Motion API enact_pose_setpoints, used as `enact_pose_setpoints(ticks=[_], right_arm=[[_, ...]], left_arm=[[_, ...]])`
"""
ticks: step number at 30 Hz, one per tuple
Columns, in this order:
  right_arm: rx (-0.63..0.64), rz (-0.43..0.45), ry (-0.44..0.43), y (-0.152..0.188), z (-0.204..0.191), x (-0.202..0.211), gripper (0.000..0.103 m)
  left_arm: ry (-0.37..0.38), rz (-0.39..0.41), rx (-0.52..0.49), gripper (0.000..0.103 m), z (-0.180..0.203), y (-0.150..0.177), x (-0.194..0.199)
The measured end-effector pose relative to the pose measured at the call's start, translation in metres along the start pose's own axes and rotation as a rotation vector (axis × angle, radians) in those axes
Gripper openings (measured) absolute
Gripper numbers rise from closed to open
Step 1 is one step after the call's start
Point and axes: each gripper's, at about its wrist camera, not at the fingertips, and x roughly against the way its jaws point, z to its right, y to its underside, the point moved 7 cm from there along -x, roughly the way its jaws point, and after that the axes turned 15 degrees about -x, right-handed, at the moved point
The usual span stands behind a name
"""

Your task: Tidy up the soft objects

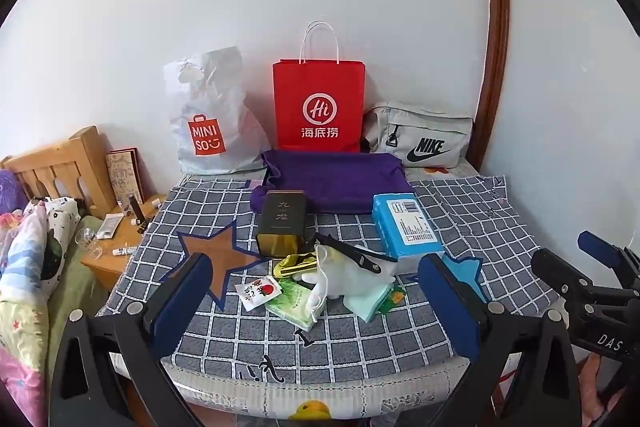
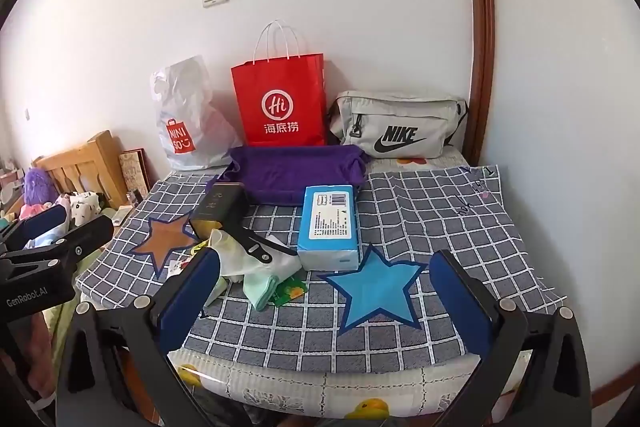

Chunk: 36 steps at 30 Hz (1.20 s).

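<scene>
A heap of small soft items lies mid-table: a white drawstring pouch (image 1: 348,275), a mint-green cloth (image 1: 370,301) (image 2: 260,289), a green tissue packet (image 1: 292,303) and a black strap (image 1: 348,251) over them. Beside the heap are a blue tissue pack (image 1: 406,227) (image 2: 330,223) and a dark tin box (image 1: 282,223) (image 2: 218,207). A folded purple cloth (image 1: 332,179) (image 2: 296,171) lies behind. My left gripper (image 1: 320,301) hovers open just short of the heap. My right gripper (image 2: 326,303) stands open over a blue star patch (image 2: 378,291), holding nothing.
Against the wall stand a Miniso plastic bag (image 1: 208,115), a red paper bag (image 1: 319,107) and a grey Nike bag (image 1: 420,137). The table wears a checked cloth (image 2: 432,211). A wooden headboard (image 1: 68,163), a cluttered nightstand (image 1: 116,247) and bedding are left.
</scene>
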Motion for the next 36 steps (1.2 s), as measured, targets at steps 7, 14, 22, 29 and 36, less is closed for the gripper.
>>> enact_pose_setpoints(ticks=[7,14,22,29,36], right_arm=[[-0.002,-0.002,-0.003,-0.0002,-0.0004,0.0003,0.103],[-0.009,0.001,-0.007,-0.0003,-0.0012,0.0018,0.103],[-0.006,0.001,-0.008,-0.0002,-0.0022,0.0015,0.103],[-0.013,0.007,-0.012,-0.0007,-0.0034,0.0027,0.103],[-0.012,0.011,-0.013,-0.0001,-0.0038,0.0043,0.103]], left_arm=[[-0.004,0.003,0.015,0.103,-0.0037,0.0017,0.0012],[-0.005,0.002,0.013,0.103,-0.0041,0.0038,0.0018],[-0.017,0.002,0.008,0.103,-0.0026,0.0044,0.0008],[-0.017,0.002,0.009,0.103,-0.0024,0.0044,0.0013],[-0.017,0.003,0.008,0.103,-0.0028,0.0044,0.0015]])
